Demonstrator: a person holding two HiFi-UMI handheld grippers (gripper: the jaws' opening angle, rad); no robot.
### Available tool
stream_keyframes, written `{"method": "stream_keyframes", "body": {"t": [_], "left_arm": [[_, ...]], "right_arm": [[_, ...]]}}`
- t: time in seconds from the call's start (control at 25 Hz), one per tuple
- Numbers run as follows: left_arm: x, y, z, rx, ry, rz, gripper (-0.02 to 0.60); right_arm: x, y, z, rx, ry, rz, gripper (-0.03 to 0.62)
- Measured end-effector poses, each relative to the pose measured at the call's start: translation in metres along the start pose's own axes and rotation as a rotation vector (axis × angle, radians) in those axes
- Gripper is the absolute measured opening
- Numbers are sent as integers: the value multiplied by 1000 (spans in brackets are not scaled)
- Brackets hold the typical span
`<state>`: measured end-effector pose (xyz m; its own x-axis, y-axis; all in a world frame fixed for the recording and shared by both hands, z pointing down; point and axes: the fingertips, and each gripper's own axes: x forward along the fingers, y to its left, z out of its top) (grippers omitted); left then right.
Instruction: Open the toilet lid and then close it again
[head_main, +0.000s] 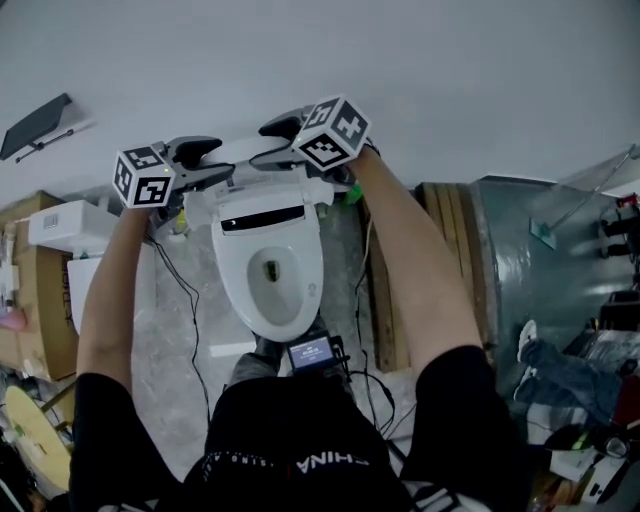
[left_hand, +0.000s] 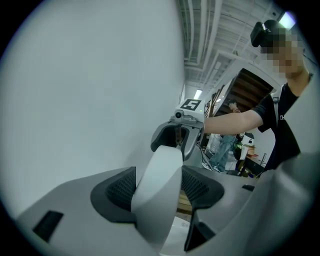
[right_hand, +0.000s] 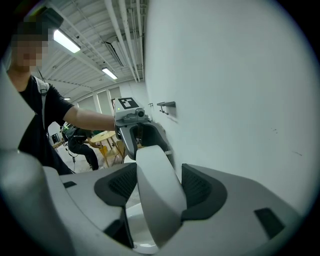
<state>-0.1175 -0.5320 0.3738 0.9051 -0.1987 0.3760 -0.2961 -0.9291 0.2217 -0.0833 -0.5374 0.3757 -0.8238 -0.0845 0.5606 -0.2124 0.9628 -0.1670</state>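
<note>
White wall (head_main: 450, 60) backs the raised toilet lid (left_hand: 161, 162), its edge clamped by left tongs (left_hand: 157, 196) and right tongs (right_hand: 157, 190).

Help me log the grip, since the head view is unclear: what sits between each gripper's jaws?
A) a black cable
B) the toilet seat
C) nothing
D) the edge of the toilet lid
D: in each gripper view the white edge of the toilet lid runs between the dark pads of the left gripper and the right gripper, which clamp it.
</note>
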Motion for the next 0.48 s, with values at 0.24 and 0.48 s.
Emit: {"method": "stream_keyframes", "body": {"t": [0.24,0.48], "left_arm": [[2,43,15,-56,-40,22,278],[5,90,28,-95,-85,65,278]], "right_arm": [[7,-42,16,17,-33,2,273],[13,-90,32,32,-71,-22,273]]}}
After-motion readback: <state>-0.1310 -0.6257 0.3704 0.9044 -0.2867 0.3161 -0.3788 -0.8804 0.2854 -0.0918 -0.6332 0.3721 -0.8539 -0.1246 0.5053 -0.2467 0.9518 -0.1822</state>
